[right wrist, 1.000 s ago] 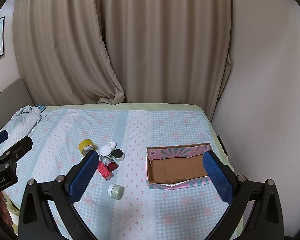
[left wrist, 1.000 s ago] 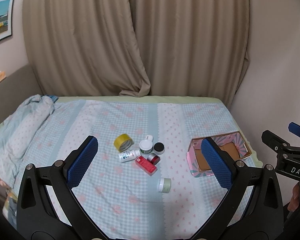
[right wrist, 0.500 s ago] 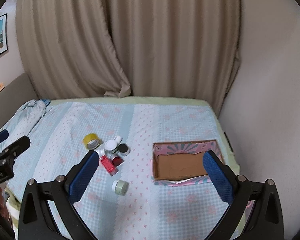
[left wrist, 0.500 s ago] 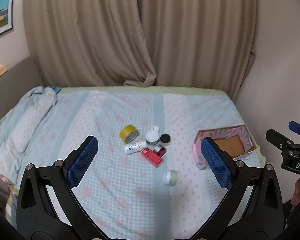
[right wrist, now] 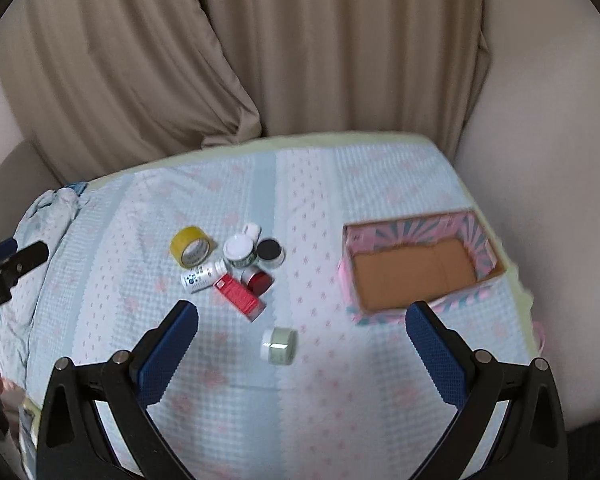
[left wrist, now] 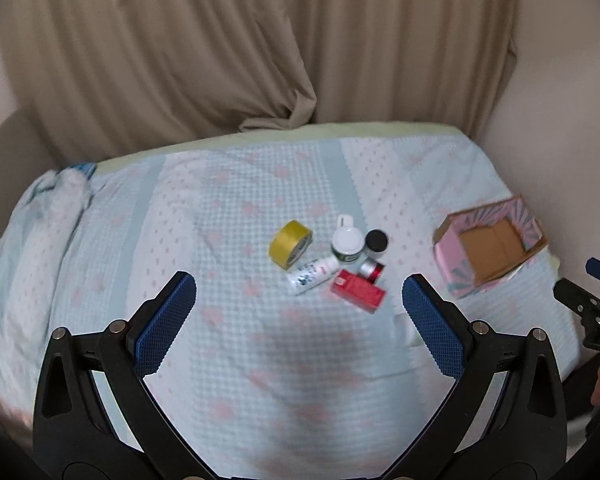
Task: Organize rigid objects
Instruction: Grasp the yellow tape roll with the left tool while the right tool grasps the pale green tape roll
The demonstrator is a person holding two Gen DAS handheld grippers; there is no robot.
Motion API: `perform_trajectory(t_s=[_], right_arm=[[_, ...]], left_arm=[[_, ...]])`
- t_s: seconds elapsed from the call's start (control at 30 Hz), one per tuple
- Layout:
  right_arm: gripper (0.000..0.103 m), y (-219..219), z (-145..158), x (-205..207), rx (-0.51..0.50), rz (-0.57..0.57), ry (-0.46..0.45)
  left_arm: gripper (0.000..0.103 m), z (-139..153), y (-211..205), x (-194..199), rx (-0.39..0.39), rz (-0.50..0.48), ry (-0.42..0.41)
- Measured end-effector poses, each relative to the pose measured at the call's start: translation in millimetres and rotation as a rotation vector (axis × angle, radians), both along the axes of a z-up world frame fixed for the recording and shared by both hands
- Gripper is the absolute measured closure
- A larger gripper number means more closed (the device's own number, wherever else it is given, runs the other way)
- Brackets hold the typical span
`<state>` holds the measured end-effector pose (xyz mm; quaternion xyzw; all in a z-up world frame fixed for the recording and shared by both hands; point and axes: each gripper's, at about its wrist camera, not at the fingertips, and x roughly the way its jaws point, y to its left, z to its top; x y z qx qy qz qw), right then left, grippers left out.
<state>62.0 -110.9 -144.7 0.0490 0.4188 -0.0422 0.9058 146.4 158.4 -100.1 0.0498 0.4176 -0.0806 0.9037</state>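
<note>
A cluster of small objects lies mid-bed: a yellow tape roll [left wrist: 290,244] [right wrist: 191,246], a white-lidded jar [left wrist: 347,244] [right wrist: 240,251], a black-lidded jar [left wrist: 376,242] [right wrist: 270,252], a white bottle [left wrist: 312,276] [right wrist: 202,275], a red box [left wrist: 358,290] [right wrist: 240,291] and a red-capped jar [right wrist: 257,279]. A pale green jar [right wrist: 279,346] lies apart, nearer me. An empty pink patterned box [left wrist: 490,252] [right wrist: 416,264] stands at the right. My left gripper [left wrist: 300,320] and right gripper [right wrist: 302,354] are both open and empty, above the bed short of the objects.
The bed [right wrist: 340,184] has a light blue sheet with pink marks. A crumpled blanket [left wrist: 48,216] lies at the left. Beige curtains [left wrist: 260,40] hang behind. A wall [right wrist: 540,160] runs close along the right edge.
Both grippers have moved forward and closer to the bed; the objects and the box look larger. Both stay open and empty. Nothing on the bed has moved.
</note>
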Motion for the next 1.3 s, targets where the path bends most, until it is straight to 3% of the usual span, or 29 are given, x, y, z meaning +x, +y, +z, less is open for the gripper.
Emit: perform_trajectory(t_s=[0.17,0.37,0.67,0.9,0.97,1.0,1.13,1.2,1.27,1.3], right_arm=[[0.0,25.1,-47.6,20.0,0.059,-0.094,0.085],[0.0,39.7,-117.6,47.5,0.08,-0.2,0.195],[0.0,41.2,-216.8,88.7,0.061,-0.229,0.378],[0.0,36.1,-272.6,115.1,0.047,-0.225,0.477],[0.0,37.5,-284.8,123.1,0.044,-0.212,0.501],[0.003,38.2,-290.6,126.6,0.041,-0.206,0.516],[0.019,42.0,-309.3,136.7,0.03,-0.171,0.574],[0.047,44.1,-315.3,139.7,0.022,-0.151,0.596],[0.062,44.4,-321.0,141.6,0.004,-0.142,0.624],[0.062,43.6,-321.1,141.0,0.008,-0.142,0.622]], left_arm=[[0.001,-56.4,26.3,71.8,0.02,-0.124,0.087],[0.001,-139.5,27.7,148.9,0.065,-0.228,0.196],[0.001,-234.4,0.3,215.7,0.104,-0.322,0.284],[0.021,-291.9,-25.8,253.7,0.173,-0.39,0.328],[0.031,-301.6,-28.2,259.3,0.181,-0.403,0.345],[0.034,-306.5,-30.0,261.7,0.185,-0.412,0.354],[0.063,-316.1,-33.7,263.7,0.198,-0.439,0.372],[0.064,-317.9,-32.9,264.4,0.188,-0.442,0.381],[0.064,-316.6,-32.3,263.3,0.187,-0.444,0.378],[0.064,-315.6,-31.8,262.7,0.185,-0.441,0.377]])
